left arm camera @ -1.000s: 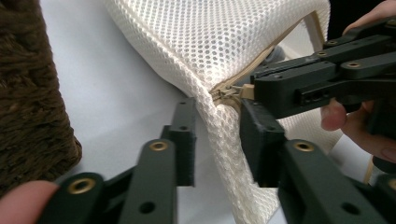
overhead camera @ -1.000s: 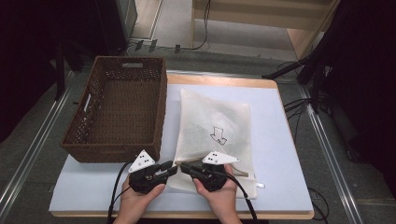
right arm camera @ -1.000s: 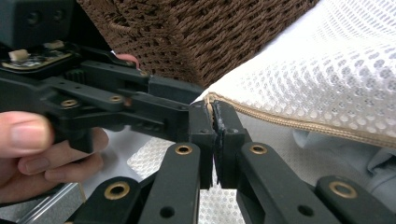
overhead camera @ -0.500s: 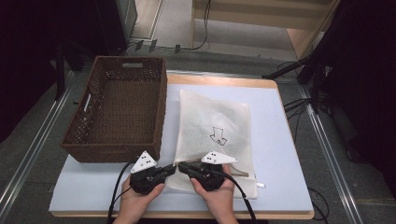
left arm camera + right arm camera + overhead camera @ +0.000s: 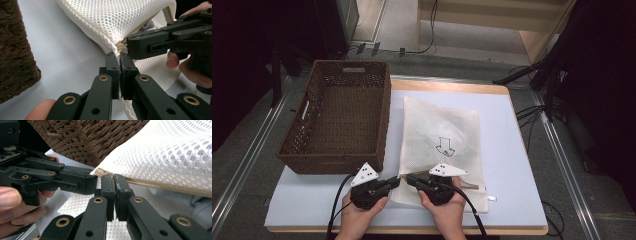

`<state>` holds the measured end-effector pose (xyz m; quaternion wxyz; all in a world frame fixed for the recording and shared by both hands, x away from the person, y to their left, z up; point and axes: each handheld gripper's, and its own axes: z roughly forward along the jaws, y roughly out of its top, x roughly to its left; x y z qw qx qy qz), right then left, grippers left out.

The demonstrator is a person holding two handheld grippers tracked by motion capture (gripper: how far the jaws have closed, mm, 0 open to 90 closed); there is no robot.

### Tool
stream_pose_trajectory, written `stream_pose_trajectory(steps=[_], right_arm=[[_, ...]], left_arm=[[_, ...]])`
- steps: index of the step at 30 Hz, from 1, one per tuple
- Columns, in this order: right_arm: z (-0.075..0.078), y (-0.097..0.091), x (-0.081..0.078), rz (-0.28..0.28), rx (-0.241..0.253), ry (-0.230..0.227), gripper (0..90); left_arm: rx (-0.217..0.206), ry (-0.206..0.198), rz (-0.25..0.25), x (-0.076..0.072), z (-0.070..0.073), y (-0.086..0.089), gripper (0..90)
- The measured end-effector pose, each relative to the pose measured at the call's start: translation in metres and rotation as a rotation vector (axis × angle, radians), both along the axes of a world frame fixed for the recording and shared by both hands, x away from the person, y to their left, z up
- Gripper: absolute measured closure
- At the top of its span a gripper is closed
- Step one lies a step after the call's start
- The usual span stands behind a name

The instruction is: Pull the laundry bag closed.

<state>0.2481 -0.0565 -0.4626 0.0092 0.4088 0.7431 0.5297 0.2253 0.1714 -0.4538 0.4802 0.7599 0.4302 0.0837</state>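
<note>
A white mesh bag (image 5: 442,135) with a printed arrow lies flat on the table, its zipped edge nearest me. My left gripper (image 5: 396,181) and right gripper (image 5: 409,179) meet tip to tip at the bag's near left corner. In the left gripper view the left gripper (image 5: 119,56) is shut on the mesh (image 5: 112,20) just under the zipper's end (image 5: 121,46). In the right gripper view the right gripper (image 5: 114,178) is shut on the beige zipper tape (image 5: 162,186) at the same corner, lifting the mesh (image 5: 170,160) off the table.
A dark wicker basket (image 5: 337,120) stands empty on the table's left half, close beside the bag and the left hand. The white table top (image 5: 512,165) stretches to the right of the bag. Cables and shelving lie beyond the far edge.
The left gripper's jaws have drawn together on the bag's corner. Both hands and the bag stay where they were.
</note>
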Motion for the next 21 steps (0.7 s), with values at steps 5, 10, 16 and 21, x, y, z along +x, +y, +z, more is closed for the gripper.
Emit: stream_pose_trajectory(steps=[5, 10, 16, 21], right_arm=[[-0.001, -0.002, 0.000, 0.003, -0.011, -0.006, 88.7], [-0.001, -0.003, 0.000, -0.002, -0.022, 0.003, 88.7], [-0.007, -0.013, 0.002, -0.044, -0.050, 0.025, 88.7], [-0.007, -0.030, 0.000, -0.050, -0.043, 0.018, 88.6]], left_arm=[[0.008, -0.006, -0.005, -0.001, 0.000, 0.000, 88.4], [0.005, -0.014, 0.013, -0.002, 0.001, 0.000, 88.4], [-0.023, -0.010, 0.054, 0.000, 0.003, 0.013, 88.3], [0.015, -0.016, 0.030, -0.002, -0.001, 0.010, 88.2]])
